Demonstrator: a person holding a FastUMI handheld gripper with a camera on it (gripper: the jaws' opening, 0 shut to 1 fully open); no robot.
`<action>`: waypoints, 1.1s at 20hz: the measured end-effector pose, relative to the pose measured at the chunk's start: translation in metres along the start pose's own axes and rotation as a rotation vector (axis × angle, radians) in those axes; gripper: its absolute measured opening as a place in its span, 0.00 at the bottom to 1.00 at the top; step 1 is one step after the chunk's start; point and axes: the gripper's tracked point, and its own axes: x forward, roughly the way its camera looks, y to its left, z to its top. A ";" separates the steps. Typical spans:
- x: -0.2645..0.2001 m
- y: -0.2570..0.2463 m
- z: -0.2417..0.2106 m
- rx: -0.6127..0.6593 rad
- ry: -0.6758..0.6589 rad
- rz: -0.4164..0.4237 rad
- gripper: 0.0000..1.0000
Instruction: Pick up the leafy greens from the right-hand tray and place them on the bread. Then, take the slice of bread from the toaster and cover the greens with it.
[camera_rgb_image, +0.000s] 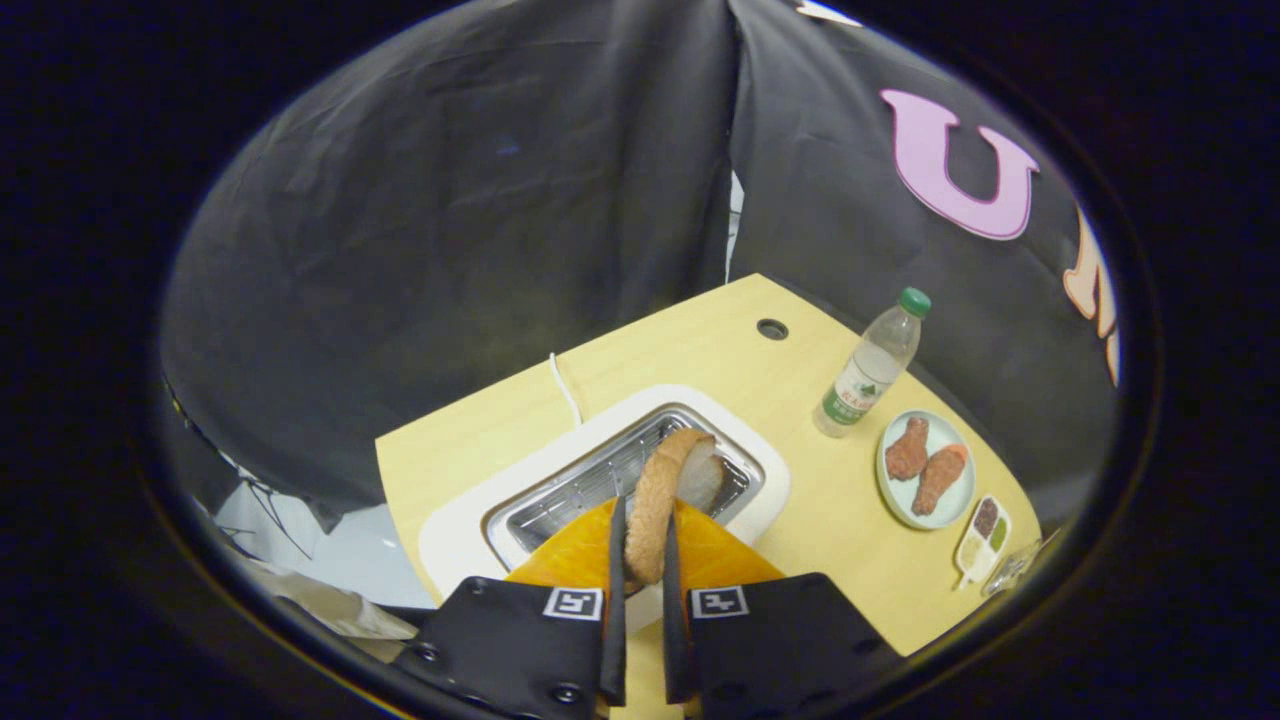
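Note:
My gripper (641, 535) is shut on a slice of bread (664, 500), held on edge between both fingers, its brown crust toward me. The slice hangs just above the white toaster (770, 480), over its metal slot (600, 480). The toaster sits on a pale wooden table (700, 350) directly beyond the fingers.
To the right of the toaster stand a clear water bottle (872, 365) with a green cap, a pale plate (925, 470) with two brown fried pieces, and a small white sauce tray (985, 540). A white cable (565, 390) runs off behind the toaster.

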 end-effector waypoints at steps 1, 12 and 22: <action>-0.005 0.002 0.004 0.036 -0.017 0.013 0.12; -0.069 -0.025 0.036 0.184 -0.215 0.028 0.05; -0.107 -0.077 0.006 0.349 -0.295 -0.043 0.05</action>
